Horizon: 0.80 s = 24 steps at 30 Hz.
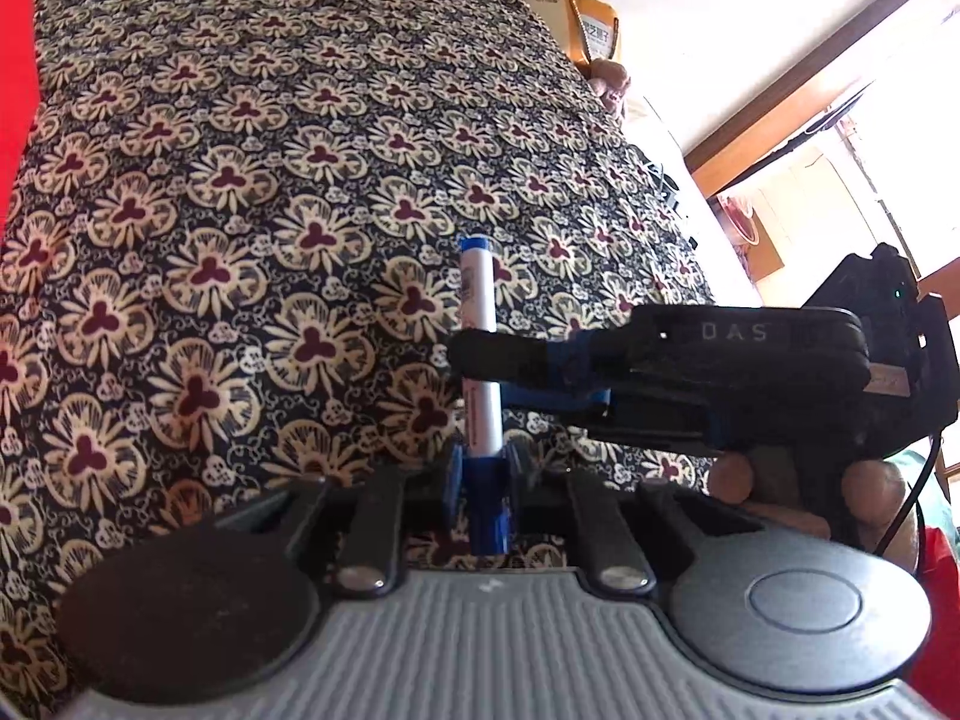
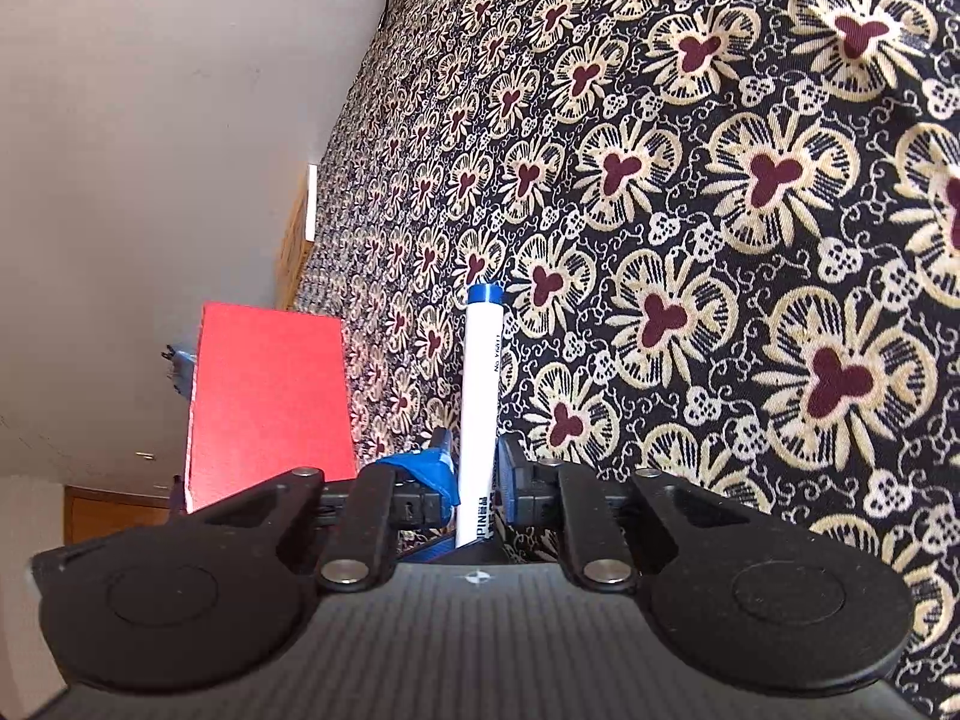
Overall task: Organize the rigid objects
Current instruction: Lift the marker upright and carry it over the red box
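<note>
Here both hand-held grippers clamp the marker (image 1: pixel 478 354) over open floral cloth (image 1: pixel 240 180).

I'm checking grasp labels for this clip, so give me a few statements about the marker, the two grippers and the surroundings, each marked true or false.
1. Both grippers hold the same white marker with blue ends. True: the left gripper clamps its blue cap end, and the right gripper crosses the barrel.
2. The marker lies flat on the floral patterned cloth. False: it is held above the cloth.
3. A red box shows in the right wrist view. True.
4. The right gripper is open and empty. False: it is shut on the marker's white barrel.
5. The cloth is plain grey. False: it is dark with cream and maroon flowers.
</note>
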Each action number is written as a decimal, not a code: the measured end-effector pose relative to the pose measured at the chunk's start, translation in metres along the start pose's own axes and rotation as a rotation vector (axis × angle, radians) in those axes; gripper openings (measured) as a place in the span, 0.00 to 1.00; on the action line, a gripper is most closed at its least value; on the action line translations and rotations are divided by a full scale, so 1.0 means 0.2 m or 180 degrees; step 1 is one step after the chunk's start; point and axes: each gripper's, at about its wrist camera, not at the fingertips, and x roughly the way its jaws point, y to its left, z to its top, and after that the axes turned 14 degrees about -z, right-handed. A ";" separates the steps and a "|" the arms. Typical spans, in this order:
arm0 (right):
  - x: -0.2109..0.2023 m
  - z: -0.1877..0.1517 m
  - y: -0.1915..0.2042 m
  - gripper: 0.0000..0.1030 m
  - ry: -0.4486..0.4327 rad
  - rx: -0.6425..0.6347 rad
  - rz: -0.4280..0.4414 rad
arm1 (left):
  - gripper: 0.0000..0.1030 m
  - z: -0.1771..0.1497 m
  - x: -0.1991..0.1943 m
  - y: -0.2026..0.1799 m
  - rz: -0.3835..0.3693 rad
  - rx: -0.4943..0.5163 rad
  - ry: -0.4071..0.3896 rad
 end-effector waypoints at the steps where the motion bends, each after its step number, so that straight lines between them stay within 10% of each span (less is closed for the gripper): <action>1: 0.00 -0.02 0.01 0.00 -0.0013 -0.0026 -0.0038 | 0.11 -0.01 0.00 -0.01 0.0008 0.0016 0.0011; 24: -0.12 -0.29 0.79 0.00 0.0093 -0.0915 0.0326 | 0.11 -0.19 -0.67 -0.29 0.0307 0.0341 -0.0669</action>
